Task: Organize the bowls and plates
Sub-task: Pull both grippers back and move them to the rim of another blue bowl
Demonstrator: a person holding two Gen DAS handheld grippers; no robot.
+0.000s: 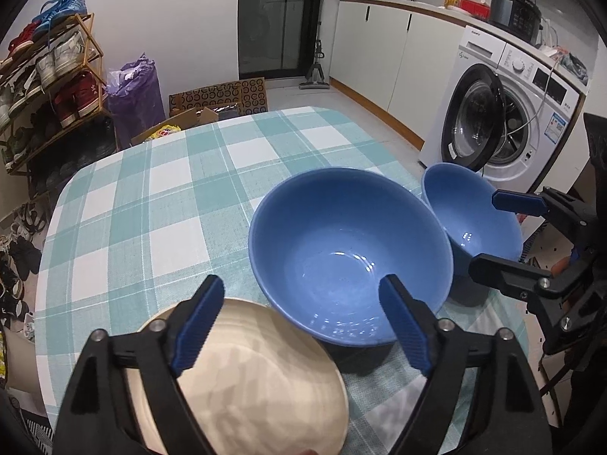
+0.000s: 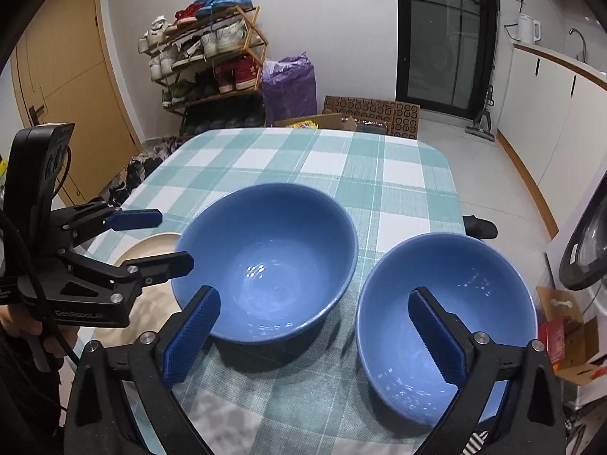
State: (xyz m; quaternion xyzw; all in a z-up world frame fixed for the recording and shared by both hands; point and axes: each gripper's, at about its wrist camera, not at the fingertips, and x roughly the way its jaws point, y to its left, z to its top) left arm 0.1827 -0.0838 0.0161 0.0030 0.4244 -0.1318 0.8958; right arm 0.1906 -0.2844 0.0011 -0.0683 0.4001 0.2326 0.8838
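Blue bowls and a cream plate [image 1: 258, 386] on a checked tablecloth [image 1: 151, 197]
Left gripper [image 1: 303, 318] and right gripper [image 2: 315, 337] both gape wide, gripping nothing; 2 bowls, large bowl [image 2: 265, 265] and small bowl [image 2: 455, 322], sit side by side.

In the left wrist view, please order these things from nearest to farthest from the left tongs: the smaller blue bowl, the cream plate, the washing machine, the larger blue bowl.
From the left tongs:
1. Cream plate, directly below them, at the near table edge.
2. Larger blue bowl, just ahead, centre.
3. Smaller blue bowl, beyond it, right.
4. Washing machine, off the table, far right.
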